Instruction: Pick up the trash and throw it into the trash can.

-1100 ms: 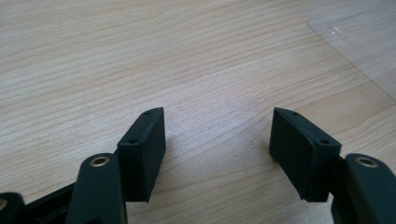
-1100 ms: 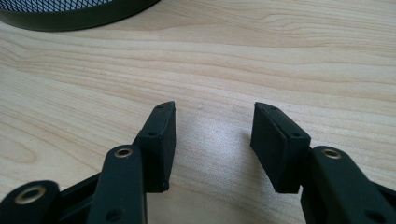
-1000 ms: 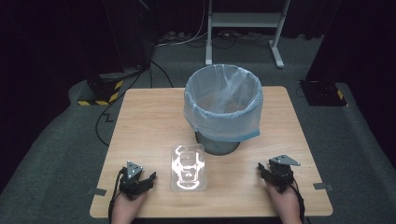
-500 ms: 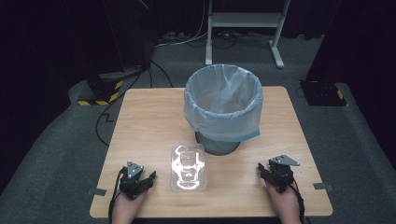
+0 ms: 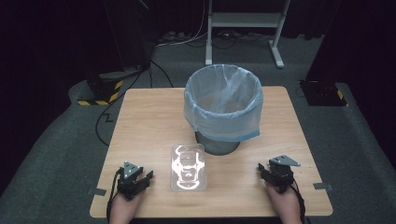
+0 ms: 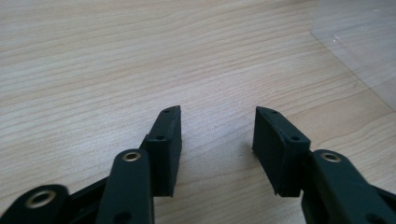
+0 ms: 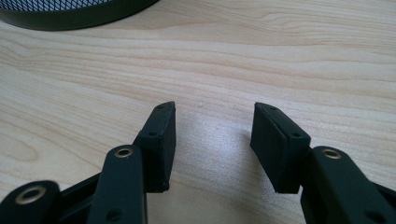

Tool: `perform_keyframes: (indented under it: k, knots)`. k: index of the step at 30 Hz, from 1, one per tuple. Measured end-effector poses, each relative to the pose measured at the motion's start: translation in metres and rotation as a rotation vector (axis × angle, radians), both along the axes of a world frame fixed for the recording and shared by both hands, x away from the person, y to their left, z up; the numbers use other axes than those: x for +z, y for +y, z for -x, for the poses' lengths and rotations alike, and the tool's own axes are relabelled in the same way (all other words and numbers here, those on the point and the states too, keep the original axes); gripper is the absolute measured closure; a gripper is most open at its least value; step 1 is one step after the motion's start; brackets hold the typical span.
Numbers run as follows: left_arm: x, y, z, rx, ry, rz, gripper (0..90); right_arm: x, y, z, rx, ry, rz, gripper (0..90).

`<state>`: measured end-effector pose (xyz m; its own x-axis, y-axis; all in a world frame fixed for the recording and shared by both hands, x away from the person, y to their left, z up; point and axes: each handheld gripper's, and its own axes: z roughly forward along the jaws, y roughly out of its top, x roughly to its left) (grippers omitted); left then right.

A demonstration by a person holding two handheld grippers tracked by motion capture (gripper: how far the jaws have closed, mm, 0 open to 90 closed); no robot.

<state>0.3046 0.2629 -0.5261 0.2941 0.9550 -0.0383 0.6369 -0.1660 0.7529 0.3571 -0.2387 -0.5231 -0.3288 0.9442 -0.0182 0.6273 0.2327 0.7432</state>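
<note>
A clear plastic blister tray [image 5: 188, 167] lies flat near the table's front edge, glaring under the light. My left gripper [image 5: 142, 177] rests on the wood to its left, held by a hand. In the left gripper view its jaws [image 6: 217, 116] stand apart over bare wood with nothing between them. They have just been closing. An edge of the clear tray [image 6: 359, 42] shows at that view's upper right. My right gripper [image 5: 266, 171] rests at the front right, open [image 7: 212, 109] over bare wood.
A dark waste bin with a pale blue liner [image 5: 223, 105] stands at the table's middle, just behind the tray. Its base [image 7: 70, 11] shows at the top left of the right gripper view. A wooden table [image 5: 140, 121] carries everything, and cables and a stand lie on the floor behind.
</note>
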Motion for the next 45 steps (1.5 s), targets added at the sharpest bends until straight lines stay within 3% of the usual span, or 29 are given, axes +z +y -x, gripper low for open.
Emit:
perform_keyframes:
  k: [2, 5, 12, 17, 21, 26, 29, 34, 37, 41, 45]
  knots:
    - [0.002, -0.002, 0.000, 0.040, 0.011, -0.008, 48.9, 0.000, 0.000, 0.000, 0.000, 0.001, 0.001, 49.9]
    - [0.010, -0.007, 0.003, 0.052, -0.006, -0.008, 51.2, 0.000, 0.000, 0.000, 0.002, 0.002, 0.001, 48.9]
    - [0.034, -0.026, 0.005, 0.015, -0.035, 0.050, 54.2, 0.000, 0.000, 0.000, 0.007, 0.001, 0.000, 48.5]
    - [0.047, -0.043, 0.004, -0.009, -0.064, 0.050, 61.8, 0.000, 0.000, 0.000, 0.007, 0.001, 0.000, 48.5]
    - [0.055, -0.055, 0.002, -0.028, -0.087, 0.101, 65.8, 0.000, 0.000, 0.000, 0.007, 0.003, 0.003, 48.7]
    - [0.057, -0.066, -0.003, -0.018, -0.109, 0.125, 72.8, 0.000, 0.000, 0.000, 0.010, 0.001, 0.005, 49.0]
    - [0.054, -0.070, -0.005, -0.025, -0.100, 0.132, 75.0, 0.001, 0.000, 0.001, 0.011, -0.005, 0.007, 52.9]
    - [0.052, -0.074, -0.007, -0.036, -0.096, 0.180, 76.2, 0.004, 0.005, 0.010, 0.050, -0.085, 0.011, 56.8]
    - [0.049, -0.074, -0.011, -0.039, -0.089, 0.217, 77.1, 0.014, 0.019, 0.016, 0.103, -0.095, -0.069, 57.2]
    - [0.045, -0.072, -0.012, -0.037, -0.087, 0.255, 78.2, 0.036, 0.055, 0.024, 0.185, -0.144, -0.138, 61.9]
    - [0.045, -0.067, -0.010, -0.036, -0.091, 0.305, 79.1, 0.049, 0.089, 0.022, 0.234, -0.112, -0.216, 66.5]
